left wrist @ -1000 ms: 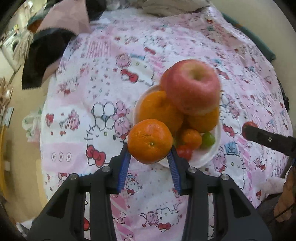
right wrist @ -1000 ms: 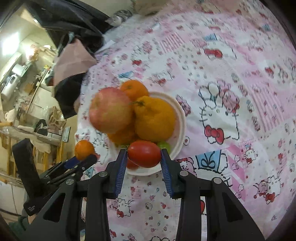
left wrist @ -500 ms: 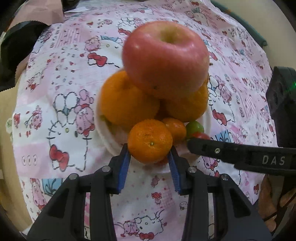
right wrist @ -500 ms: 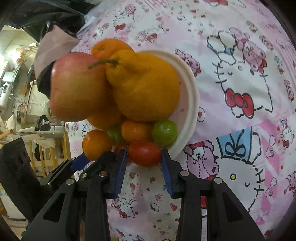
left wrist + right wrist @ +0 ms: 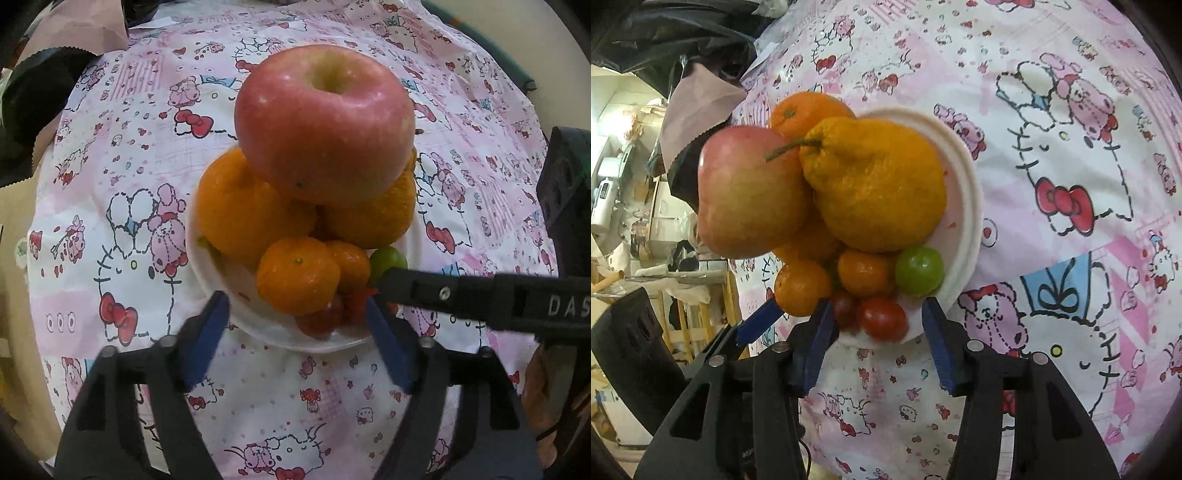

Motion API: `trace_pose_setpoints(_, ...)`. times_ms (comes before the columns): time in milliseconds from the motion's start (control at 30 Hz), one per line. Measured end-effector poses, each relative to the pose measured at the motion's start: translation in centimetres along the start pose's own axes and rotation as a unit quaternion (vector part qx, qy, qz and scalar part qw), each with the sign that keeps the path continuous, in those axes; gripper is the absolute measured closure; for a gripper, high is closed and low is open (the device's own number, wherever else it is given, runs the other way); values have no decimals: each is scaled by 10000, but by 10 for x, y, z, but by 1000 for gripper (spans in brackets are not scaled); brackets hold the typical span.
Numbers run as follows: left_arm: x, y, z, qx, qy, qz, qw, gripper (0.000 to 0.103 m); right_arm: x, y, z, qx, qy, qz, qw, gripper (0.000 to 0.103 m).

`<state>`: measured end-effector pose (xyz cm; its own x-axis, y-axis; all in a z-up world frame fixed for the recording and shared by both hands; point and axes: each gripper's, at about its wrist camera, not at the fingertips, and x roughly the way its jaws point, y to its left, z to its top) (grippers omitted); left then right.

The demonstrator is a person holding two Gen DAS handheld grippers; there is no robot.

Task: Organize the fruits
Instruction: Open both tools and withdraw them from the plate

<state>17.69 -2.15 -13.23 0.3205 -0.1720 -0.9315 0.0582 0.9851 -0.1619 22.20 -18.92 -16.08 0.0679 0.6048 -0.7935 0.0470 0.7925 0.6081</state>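
A white plate (image 5: pixel 212 275) (image 5: pixel 969 206) holds a heap of fruit: a red apple (image 5: pixel 325 122) (image 5: pixel 750 195) on top, big oranges (image 5: pixel 243 210) and a bumpy orange (image 5: pixel 875 184) under it. At the near rim lies a small mandarin (image 5: pixel 297 275) (image 5: pixel 801 288). My left gripper (image 5: pixel 297 334) straddles it, jaws opening, pads clear of it. A red tomato (image 5: pixel 882 319) rests on the rim between the opening jaws of my right gripper (image 5: pixel 879 334), untouched. A green fruit (image 5: pixel 918 271) and another small mandarin (image 5: pixel 864 273) sit behind it.
The plate stands on a pink cartoon-print cloth (image 5: pixel 129 184) over a round table. Dark and pink fabric (image 5: pixel 44 85) lies at the far left edge. My right gripper's finger (image 5: pixel 461 293) crosses the left wrist view beside the plate. A cluttered room (image 5: pixel 624 206) lies past the table edge.
Both grippers came down to the plate's near rim. The left let go of the mandarin and the right let go of the tomato; both fruits now rest on the plate.
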Motion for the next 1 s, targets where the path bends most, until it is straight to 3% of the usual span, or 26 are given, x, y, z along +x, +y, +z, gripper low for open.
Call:
trace_pose_setpoints(133, -6, -2, -3, 70, -58, 54, 9999, 26, -8, 3, 1, -74, -143, -79, 9998, 48)
trace_pose_setpoints(300, -20, -4, -5, 94, -253, 86, 9996, 26, -20, 10, 0, -270, -392, -237, 9986, 34)
trace_pose_setpoints(500, -44, 0, -8, 1, -607, 399, 9974, 26, -42, 15, -9, -372, -732, -325, 9961, 20)
trace_pose_setpoints(667, -79, 14, -10, -331, -1127, 321, 9926, 26, -64, 25, -20, -581, -1016, -374, 9924, 19)
trace_pose_setpoints(900, -122, 22, -20, -334, -1574, 555, 9854, 26, -102, 49, -43, -1076, -1605, -390, 9804, 13)
trace_pose_setpoints(1000, -140, 27, -33, -426, -1763, 665, 9812, 8, -117, 54, -55, -1177, -1719, -279, 9777, 13)
